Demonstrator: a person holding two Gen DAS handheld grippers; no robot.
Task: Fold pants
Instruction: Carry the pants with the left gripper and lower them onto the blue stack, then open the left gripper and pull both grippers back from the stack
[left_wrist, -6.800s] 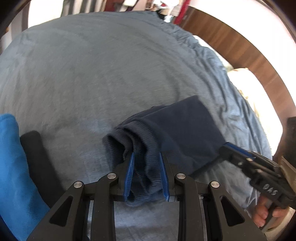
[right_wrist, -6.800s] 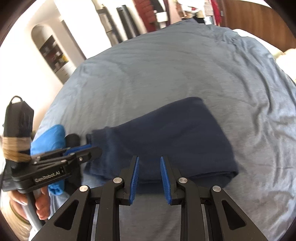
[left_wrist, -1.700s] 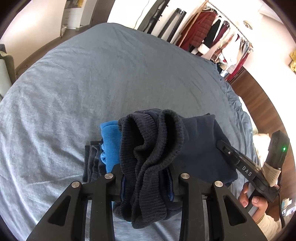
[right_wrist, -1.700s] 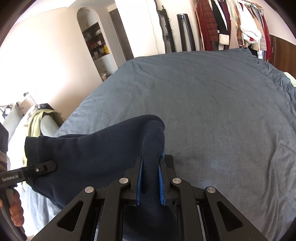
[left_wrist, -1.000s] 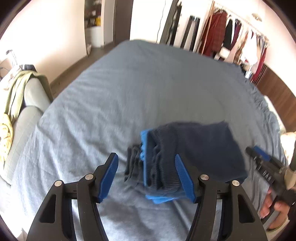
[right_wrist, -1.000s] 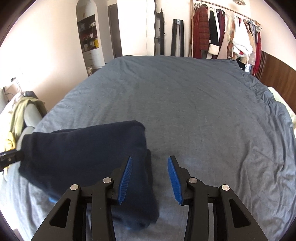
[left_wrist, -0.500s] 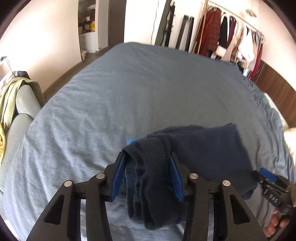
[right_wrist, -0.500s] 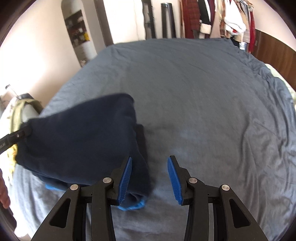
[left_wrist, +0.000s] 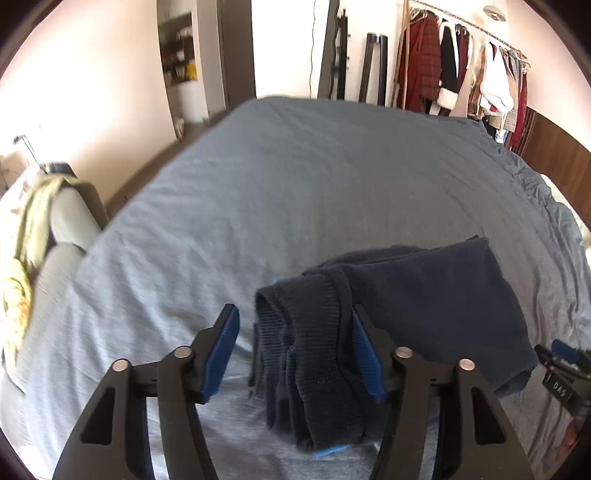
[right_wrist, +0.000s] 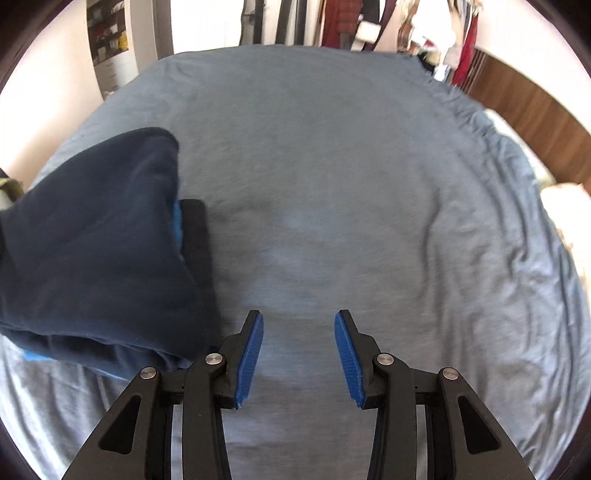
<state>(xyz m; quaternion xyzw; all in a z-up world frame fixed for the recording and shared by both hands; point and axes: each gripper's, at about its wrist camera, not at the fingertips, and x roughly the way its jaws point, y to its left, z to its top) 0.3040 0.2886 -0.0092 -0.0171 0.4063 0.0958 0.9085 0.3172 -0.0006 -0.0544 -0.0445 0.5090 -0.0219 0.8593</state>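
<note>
The folded dark navy pants (left_wrist: 424, 306) lie on the grey-blue bed sheet (left_wrist: 295, 177), on top of a blue garment whose edge peeks out (left_wrist: 328, 450). Their ribbed waistband end (left_wrist: 314, 354) sits between the jaws of my left gripper (left_wrist: 295, 350), which is open; the right pad touches the fabric, the left pad stands apart. My right gripper (right_wrist: 297, 354) is open and empty over bare sheet, to the right of the pants (right_wrist: 88, 236). It also shows at the left wrist view's right edge (left_wrist: 565, 373).
A black folded garment (right_wrist: 195, 236) and a blue one (right_wrist: 178, 225) lie under the pants. A grey sofa with olive and yellow cloth (left_wrist: 33, 240) stands left of the bed. A clothes rack (left_wrist: 461, 74) and wooden headboard (right_wrist: 535, 118) lie beyond.
My left gripper has opened and let go of the waistband it held half a second ago. My right gripper stays open and has shifted right, away from the pants.
</note>
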